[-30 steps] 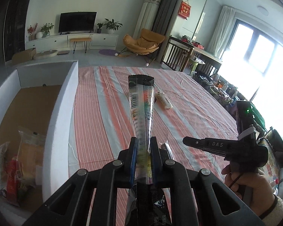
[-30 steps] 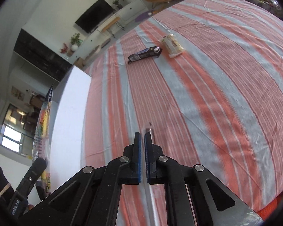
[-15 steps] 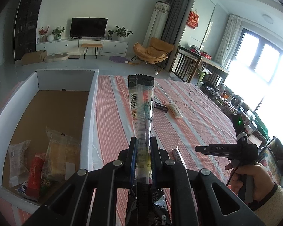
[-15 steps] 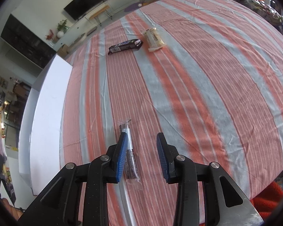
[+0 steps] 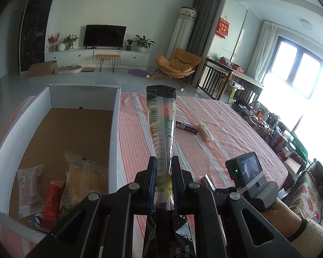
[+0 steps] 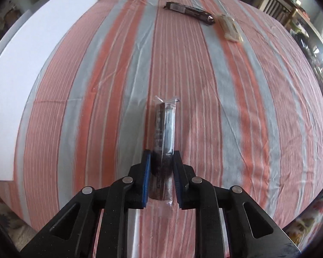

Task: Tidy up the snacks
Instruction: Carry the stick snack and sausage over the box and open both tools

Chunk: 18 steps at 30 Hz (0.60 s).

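Note:
My left gripper [image 5: 163,161] is shut on a long tapered snack packet [image 5: 161,116] with a black top, held upright above the striped cloth, just right of the white cardboard box [image 5: 115,118]. My right gripper [image 6: 161,159] points steeply down at the table. Its blue pads are shut on a dark snack bar in a clear wrapper [image 6: 164,124] that lies on the cloth. In the left wrist view the right gripper's body [image 5: 245,176] and the hand holding it show low on the right.
The box holds several snack packs [image 5: 84,180] at its near end; its far end is bare brown floor. Far across the cloth lie a dark bar [image 6: 189,13] and a pale bar [image 6: 229,29]. The box wall [image 6: 32,53] stands at the left. Jars crowd the table's right edge [image 5: 269,124].
The right gripper opened, dropped onto the clear-wrapped dark bar and shut on it. The left gripper drew back with its packet, so more of the box shows.

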Tool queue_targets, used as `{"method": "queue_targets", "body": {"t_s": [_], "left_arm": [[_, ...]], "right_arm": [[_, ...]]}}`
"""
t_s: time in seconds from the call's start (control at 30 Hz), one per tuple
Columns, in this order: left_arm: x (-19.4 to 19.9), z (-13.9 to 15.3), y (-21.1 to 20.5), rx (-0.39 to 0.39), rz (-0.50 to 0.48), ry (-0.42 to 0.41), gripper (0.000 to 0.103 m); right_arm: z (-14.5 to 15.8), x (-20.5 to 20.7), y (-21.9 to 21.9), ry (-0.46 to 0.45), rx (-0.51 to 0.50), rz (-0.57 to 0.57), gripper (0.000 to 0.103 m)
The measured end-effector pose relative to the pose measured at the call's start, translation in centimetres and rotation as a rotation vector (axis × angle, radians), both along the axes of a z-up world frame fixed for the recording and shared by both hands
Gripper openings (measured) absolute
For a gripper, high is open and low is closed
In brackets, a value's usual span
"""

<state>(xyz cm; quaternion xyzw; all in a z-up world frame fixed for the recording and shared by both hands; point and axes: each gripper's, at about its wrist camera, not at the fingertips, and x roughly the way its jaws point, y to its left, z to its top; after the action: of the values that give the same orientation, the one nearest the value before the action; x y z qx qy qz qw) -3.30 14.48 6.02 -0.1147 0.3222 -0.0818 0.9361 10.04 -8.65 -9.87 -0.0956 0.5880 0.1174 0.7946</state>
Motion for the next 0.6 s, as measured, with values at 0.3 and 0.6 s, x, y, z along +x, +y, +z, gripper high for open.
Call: {"method": "queue_targets", "body": {"t_s": [0.3, 0.6], "left_arm": [[-1.2, 1.5, 5.2, -0.002, 0.111, -0.028, 0.012], [-1.2, 0.6, 13.8, 0.081, 0.32, 0.008, 0.012]], "right_arm": [[4.5, -1.5, -4.9, -0.027, 0.456, -0.161, 0.017], [16.7, -2.6, 6.7, -0.13, 0.782, 0.063, 0.018]]}}
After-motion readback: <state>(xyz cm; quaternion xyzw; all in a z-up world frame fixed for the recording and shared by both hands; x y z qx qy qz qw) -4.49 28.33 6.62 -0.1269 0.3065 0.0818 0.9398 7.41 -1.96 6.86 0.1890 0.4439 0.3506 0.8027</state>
